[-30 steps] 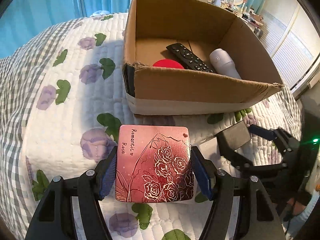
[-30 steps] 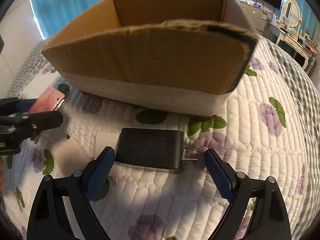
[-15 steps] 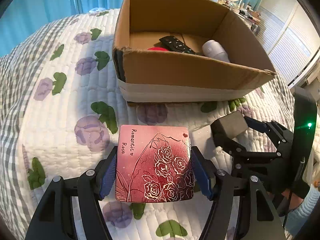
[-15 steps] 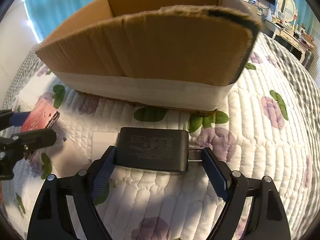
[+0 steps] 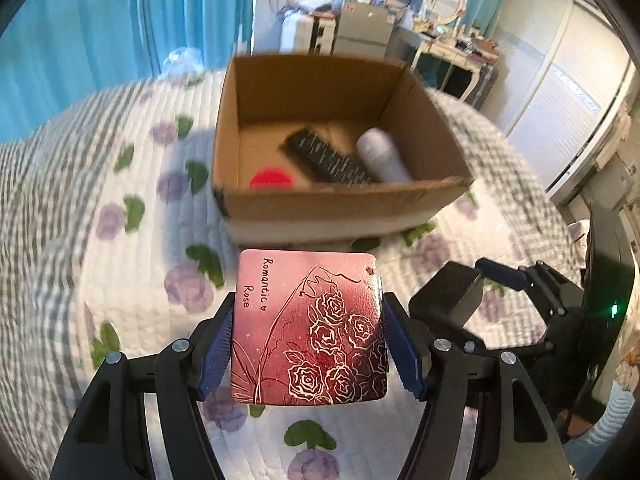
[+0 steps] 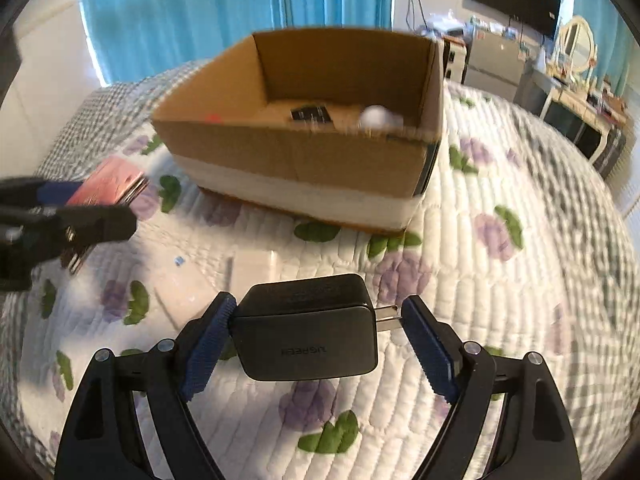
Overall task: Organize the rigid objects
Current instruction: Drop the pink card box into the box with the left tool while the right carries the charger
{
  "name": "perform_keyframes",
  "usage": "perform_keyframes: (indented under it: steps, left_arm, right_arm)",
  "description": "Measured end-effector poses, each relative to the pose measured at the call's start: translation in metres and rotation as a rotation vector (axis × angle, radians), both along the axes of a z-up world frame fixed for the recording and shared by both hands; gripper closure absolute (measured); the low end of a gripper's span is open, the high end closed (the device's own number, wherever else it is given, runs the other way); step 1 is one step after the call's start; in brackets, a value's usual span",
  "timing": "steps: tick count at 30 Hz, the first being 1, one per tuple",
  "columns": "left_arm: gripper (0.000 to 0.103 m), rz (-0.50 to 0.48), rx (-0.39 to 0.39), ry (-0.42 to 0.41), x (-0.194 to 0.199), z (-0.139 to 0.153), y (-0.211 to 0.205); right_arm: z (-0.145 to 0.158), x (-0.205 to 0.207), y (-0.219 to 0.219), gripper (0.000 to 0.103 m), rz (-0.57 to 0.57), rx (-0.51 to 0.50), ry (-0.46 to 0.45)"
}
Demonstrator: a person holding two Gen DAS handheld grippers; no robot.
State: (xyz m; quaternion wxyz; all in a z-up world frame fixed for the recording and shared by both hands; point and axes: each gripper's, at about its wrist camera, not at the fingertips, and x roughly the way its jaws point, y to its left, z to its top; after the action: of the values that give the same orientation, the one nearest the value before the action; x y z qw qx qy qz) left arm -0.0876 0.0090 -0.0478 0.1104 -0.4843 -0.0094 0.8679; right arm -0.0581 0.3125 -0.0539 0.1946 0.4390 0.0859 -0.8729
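My left gripper (image 5: 308, 344) is shut on a pink tin (image 5: 310, 326) with gold roses, held above the quilt in front of the cardboard box (image 5: 340, 200). My right gripper (image 6: 316, 332) is shut on a black charger (image 6: 308, 326) by its body and plug prongs, lifted off the bed. The box (image 6: 304, 160) holds a black remote (image 5: 328, 158), a white cylinder (image 5: 382, 156) and a red disc (image 5: 270, 179). The right gripper with the charger (image 5: 448, 300) shows in the left wrist view; the left gripper with the tin (image 6: 106, 186) shows in the right wrist view.
The bed has a white quilt (image 6: 500, 280) with purple flowers. A white card (image 6: 252, 266) and a clear wrapper (image 6: 184, 284) lie on it ahead of the right gripper. Blue curtains (image 5: 120, 20) and furniture (image 5: 360, 28) stand behind the box.
Both grippers have risen, so the box interior shows from above. The right gripper has shut on the charger and lifted it off the quilt. The left still holds the tin.
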Motion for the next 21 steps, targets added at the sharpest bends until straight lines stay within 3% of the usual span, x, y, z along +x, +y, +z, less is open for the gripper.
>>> perform_keyframes:
  steps: [4, 11, 15, 19, 21]
  left_arm:
    - [0.034, -0.021, 0.005, 0.05, -0.01, 0.032, 0.006]
    - [0.034, -0.038, 0.008, 0.122, -0.068, 0.077, 0.019]
    - [0.034, -0.01, -0.009, 0.088, -0.115, 0.065, 0.019]
    - [0.034, 0.032, -0.096, 0.045, -0.161, 0.027, 0.02]
    - [0.034, 0.028, -0.097, 0.028, -0.17, 0.012, 0.02]
  right_arm:
    - [0.037, 0.004, -0.003, 0.019, 0.041, -0.004, 0.066]
    - [0.093, -0.011, -0.005, 0.019, 0.044, -0.071, 0.141]
    - [0.109, -0.024, -0.008, 0.019, 0.043, -0.079, 0.169]
    - [0.117, -0.041, -0.007, 0.019, 0.038, -0.075, 0.176]
    - [0.117, -0.046, -0.008, 0.019, 0.037, -0.069, 0.182]
